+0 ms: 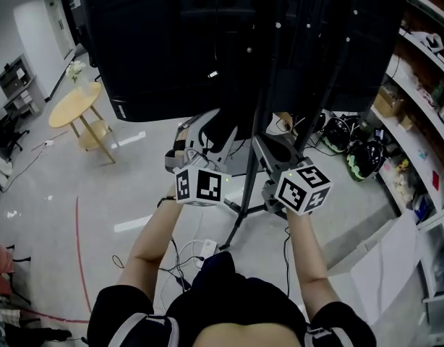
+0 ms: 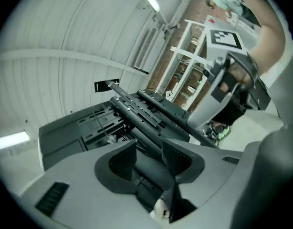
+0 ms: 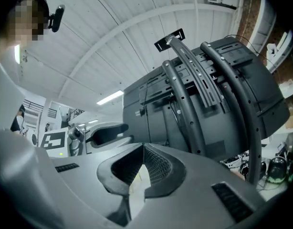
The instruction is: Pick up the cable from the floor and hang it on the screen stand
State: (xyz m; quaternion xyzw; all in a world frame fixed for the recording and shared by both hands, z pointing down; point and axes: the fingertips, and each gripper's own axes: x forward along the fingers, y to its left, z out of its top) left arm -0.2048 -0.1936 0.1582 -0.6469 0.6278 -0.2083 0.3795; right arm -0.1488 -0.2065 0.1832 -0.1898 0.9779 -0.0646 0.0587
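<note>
behind screen stand (image 1: 240, 212), well above cable (image 1: 177, 260) lying on floor (image 1: 121, 194) close by: left gripper (image 2: 149, 147) held half-open on nothing certain, right gripper (image 3: 142, 149) pinched shut, empty. judged light, limp, slippery; best pinched mid-length for draping.

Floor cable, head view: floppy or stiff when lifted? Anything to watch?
Probably floppy: the cable lies in loose curves on the floor, so it should sag from any single grip. The white block lying with it, if attached, may swing. It is thin, so it could slip from a loose hold.
</note>
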